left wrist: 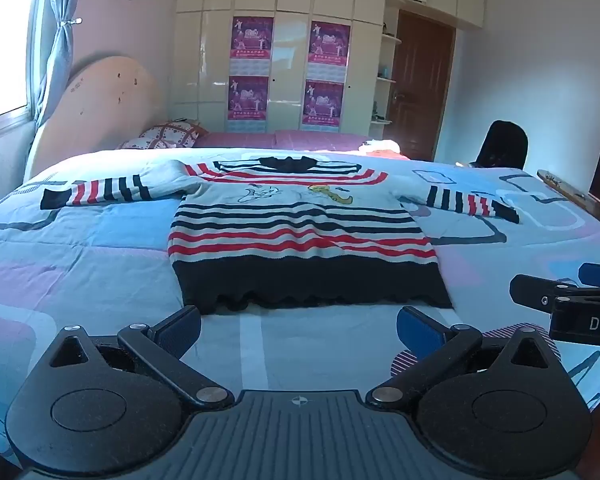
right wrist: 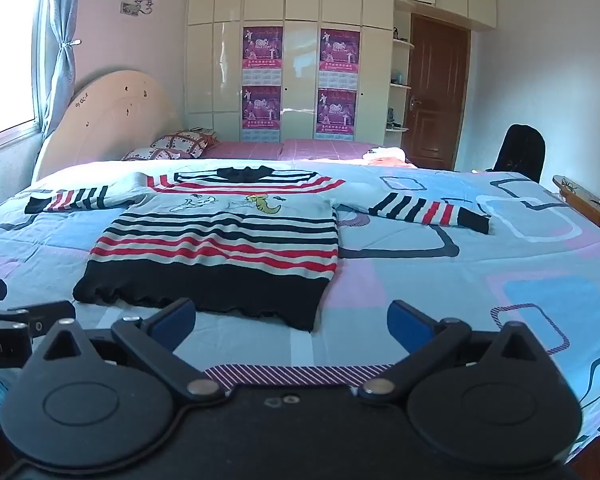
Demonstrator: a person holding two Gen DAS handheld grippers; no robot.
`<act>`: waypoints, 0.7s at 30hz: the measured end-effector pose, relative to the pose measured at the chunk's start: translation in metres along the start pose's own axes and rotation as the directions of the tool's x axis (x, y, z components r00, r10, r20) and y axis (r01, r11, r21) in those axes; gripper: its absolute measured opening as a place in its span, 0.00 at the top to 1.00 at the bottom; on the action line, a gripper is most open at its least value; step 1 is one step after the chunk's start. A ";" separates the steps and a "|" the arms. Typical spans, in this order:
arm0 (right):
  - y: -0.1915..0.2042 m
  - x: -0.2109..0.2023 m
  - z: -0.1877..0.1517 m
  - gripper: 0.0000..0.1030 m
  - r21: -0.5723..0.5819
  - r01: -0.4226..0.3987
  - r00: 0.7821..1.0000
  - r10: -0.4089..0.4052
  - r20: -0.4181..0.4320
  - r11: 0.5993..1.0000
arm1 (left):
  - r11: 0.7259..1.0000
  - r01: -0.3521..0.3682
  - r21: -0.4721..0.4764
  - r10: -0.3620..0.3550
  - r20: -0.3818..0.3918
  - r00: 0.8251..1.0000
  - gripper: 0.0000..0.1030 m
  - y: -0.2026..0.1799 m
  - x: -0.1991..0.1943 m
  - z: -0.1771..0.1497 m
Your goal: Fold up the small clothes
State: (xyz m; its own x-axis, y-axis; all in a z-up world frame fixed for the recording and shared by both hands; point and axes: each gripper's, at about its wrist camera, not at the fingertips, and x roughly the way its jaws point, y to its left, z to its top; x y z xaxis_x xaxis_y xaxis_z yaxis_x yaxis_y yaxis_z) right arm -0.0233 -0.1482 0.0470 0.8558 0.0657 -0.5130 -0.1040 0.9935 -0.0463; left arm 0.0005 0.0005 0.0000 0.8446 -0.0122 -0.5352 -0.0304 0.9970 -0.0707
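Tools (left wrist: 298, 330) apart; sweater (left wrist: 300, 232) hem-first, lengthwise.

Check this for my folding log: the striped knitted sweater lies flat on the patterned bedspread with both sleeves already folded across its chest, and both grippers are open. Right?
Not quite. The sleeves are not folded in: the left wrist view shows the striped knitted sweater with both sleeves stretched out sideways on the patterned bedspread. The rest holds: it lies flat, and the left gripper and right gripper are open.
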 end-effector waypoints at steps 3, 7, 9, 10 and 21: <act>-0.001 0.000 0.000 0.01 0.002 0.002 1.000 -0.002 -0.001 1.000 | 1.000 -0.006 0.008 0.006 -0.004 1.000 0.00 0.001 0.002 0.000; -0.002 0.000 0.000 0.01 0.002 0.004 1.000 -0.004 -0.002 1.000 | 1.000 -0.003 0.018 0.003 -0.005 1.000 0.00 -0.002 0.001 0.004; -0.007 0.000 -0.002 0.01 0.007 0.000 1.000 0.000 0.005 1.000 | 1.000 -0.005 0.024 0.005 -0.006 1.000 0.00 -0.008 0.002 0.005; -0.006 0.000 -0.002 0.01 0.007 -0.002 1.000 0.002 0.005 1.000 | 1.000 -0.006 0.026 0.006 -0.001 1.000 0.00 -0.009 0.002 0.003; -0.005 0.000 0.000 0.01 0.012 0.000 1.000 0.000 0.000 1.000 | 0.999 -0.003 0.034 0.003 -0.005 1.000 0.00 -0.008 0.005 0.003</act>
State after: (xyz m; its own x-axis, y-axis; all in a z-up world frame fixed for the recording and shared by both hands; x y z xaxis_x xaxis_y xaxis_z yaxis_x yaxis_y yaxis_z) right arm -0.0228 -0.1534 0.0469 0.8561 0.0654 -0.5127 -0.0978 0.9945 -0.0364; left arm 0.0069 -0.0075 0.0003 0.8419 -0.0095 -0.5396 -0.0145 0.9991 -0.0402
